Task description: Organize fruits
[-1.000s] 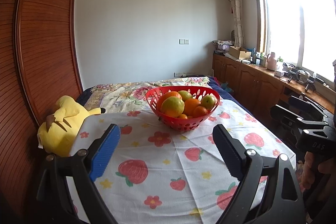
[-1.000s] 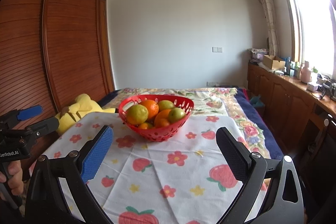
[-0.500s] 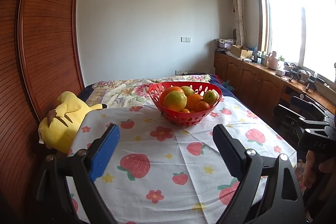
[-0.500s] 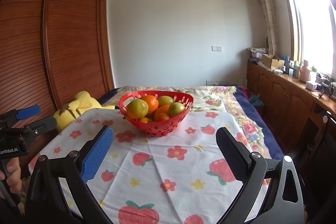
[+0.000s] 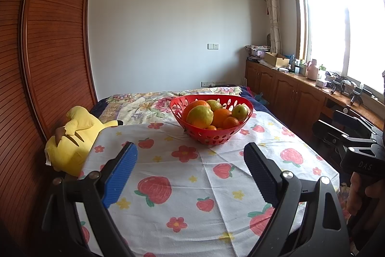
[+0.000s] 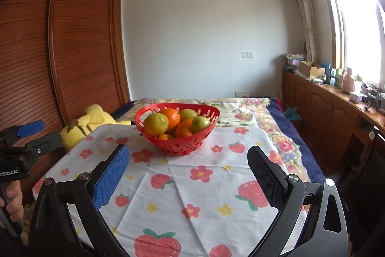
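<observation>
Hovering: both claws agape, empty | red basket (image 5: 211, 136) ahead | plush toy (image 5: 72, 136) left

One red basket (image 6: 178, 147), one yellow plush toy (image 5: 72, 136), two grippers, several piled fruits.

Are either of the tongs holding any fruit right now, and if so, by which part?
Nothing is held. The left tongs and the right tongs both stand open over the tablecloth, short of the red basket where the fruit sits.

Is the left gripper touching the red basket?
Apart. Left wrist view shows the open left gripper short of the red basket, bare tablecloth between them.
</observation>
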`<state>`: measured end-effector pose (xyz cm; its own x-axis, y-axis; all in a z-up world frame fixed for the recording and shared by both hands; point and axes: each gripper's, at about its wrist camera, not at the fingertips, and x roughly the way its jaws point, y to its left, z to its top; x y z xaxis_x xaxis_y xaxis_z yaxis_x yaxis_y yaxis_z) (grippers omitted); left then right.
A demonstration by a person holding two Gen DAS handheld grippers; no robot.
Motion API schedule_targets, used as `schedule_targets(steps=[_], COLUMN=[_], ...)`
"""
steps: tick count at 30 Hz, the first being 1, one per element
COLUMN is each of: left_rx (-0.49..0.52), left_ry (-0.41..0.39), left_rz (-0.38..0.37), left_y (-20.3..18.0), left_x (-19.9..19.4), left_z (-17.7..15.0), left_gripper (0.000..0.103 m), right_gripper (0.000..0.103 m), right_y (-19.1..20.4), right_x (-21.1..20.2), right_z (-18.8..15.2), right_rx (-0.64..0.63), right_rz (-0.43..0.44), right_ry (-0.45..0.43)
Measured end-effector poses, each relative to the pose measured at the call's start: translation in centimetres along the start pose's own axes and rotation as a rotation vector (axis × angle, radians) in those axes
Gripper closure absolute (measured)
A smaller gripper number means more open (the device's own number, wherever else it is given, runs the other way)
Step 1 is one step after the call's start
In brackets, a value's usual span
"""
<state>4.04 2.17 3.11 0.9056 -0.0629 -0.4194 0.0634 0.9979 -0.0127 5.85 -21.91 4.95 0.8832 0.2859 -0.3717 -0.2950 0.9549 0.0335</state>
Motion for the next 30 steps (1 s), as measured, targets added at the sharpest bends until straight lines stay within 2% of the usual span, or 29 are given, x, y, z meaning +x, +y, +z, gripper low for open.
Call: schedule_targets(steps=[30], left_rx=[-0.001], left_ry=[-0.004], left_rz=[-0.005], left_y=[0.08], left_x=[-0.7], left_z=[0.24], left_gripper=[0.012], right_gripper=[0.003], right_y=[-0.38], right_x=[-0.61], right_z=[-0.04], right_rx=[0.005], right_rz=[-0.005], right_ry=[-0.002])
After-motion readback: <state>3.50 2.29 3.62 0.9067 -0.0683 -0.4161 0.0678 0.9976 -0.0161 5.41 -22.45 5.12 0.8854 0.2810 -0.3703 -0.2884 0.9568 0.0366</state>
